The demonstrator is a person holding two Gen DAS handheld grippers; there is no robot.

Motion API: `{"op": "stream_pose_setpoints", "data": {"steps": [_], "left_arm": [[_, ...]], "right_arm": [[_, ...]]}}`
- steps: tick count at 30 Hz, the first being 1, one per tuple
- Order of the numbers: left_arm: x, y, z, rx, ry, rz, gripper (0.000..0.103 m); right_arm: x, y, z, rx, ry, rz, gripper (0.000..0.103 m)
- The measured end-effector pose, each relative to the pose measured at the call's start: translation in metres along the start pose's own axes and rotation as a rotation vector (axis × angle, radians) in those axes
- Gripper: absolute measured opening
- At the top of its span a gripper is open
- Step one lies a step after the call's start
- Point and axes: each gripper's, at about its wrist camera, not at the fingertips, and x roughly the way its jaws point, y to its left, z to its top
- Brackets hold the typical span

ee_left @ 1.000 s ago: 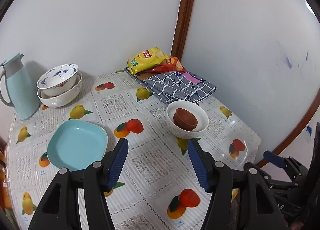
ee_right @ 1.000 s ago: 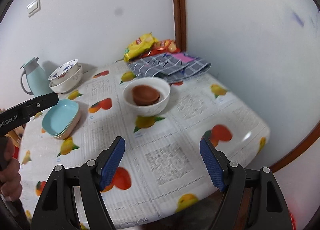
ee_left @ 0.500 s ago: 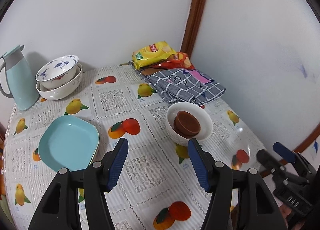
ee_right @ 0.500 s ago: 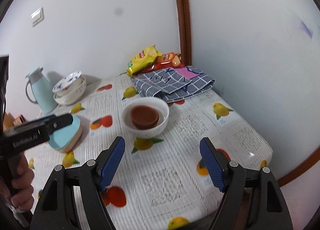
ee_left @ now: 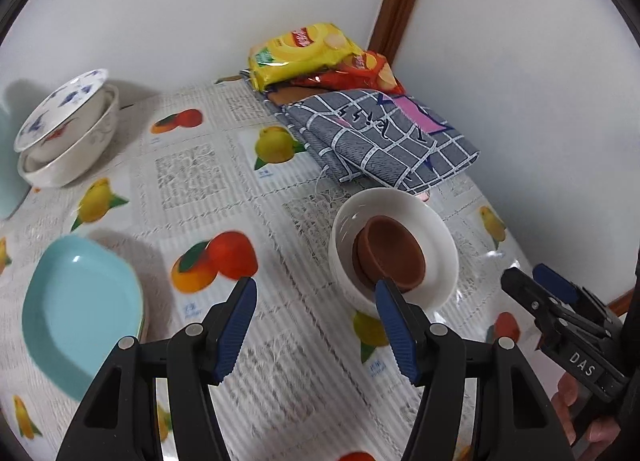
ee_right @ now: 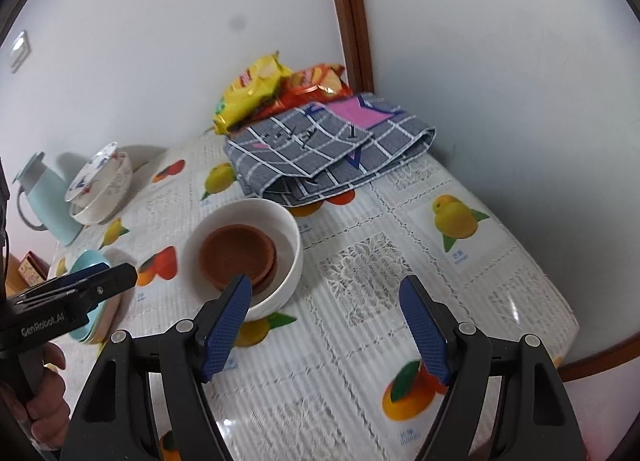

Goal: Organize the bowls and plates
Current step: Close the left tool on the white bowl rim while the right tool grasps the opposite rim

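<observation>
A fruit-print tablecloth point(ee_right: 460, 261) fills a white-walled corner; the left gripper point(ee_left: 316, 325) and right gripper point(ee_right: 326, 325) both gape, empty.

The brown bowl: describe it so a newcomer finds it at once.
On the fruit-print tablecloth, just in front of the folded grey checked cloth, stands a plain white bowl. The brown bowl nests inside it, the only brown dish there.
</observation>
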Motion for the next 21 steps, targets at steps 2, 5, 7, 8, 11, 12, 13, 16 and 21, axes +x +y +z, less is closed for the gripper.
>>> {"op": "stream_pose_setpoints", "data": {"steps": [2,5,7,8,11,12,13,16,21], "left_arm": [[0.01,0.002,0.006,-0.003,0.018,0.001,0.06],[0.025,0.005,0.014,-0.017,0.042,0.001,0.06],[0.035,0.006,0.019,-0.015,0.063,0.005,0.06],[0.041,0.007,0.021,-0.016,0.075,0.006,0.06],[0.055,0.007,0.025,-0.008,0.119,-0.012,0.06],[0.06,0.007,0.027,0.001,0.132,-0.012,0.06],[0.063,0.006,0.028,0.009,0.136,-0.008,0.06],[0.071,0.004,0.03,0.031,0.154,0.001,0.06],[0.082,0.003,0.034,0.045,0.181,0.014,0.058]], "right_arm": [[0.013,0.001,0.003,-0.006,0.019,0.002,0.074],[0.03,0.005,0.008,-0.023,0.045,-0.002,0.067],[0.037,0.007,0.011,-0.031,0.058,-0.007,0.066],[0.043,0.009,0.013,-0.034,0.065,-0.009,0.066],[0.058,0.013,0.017,-0.043,0.096,-0.008,0.066],[0.062,0.014,0.018,-0.047,0.106,-0.012,0.064],[0.066,0.015,0.018,-0.052,0.118,-0.021,0.063],[0.076,0.018,0.019,-0.063,0.148,-0.041,0.056],[0.088,0.02,0.02,-0.059,0.191,-0.095,0.048]]}}
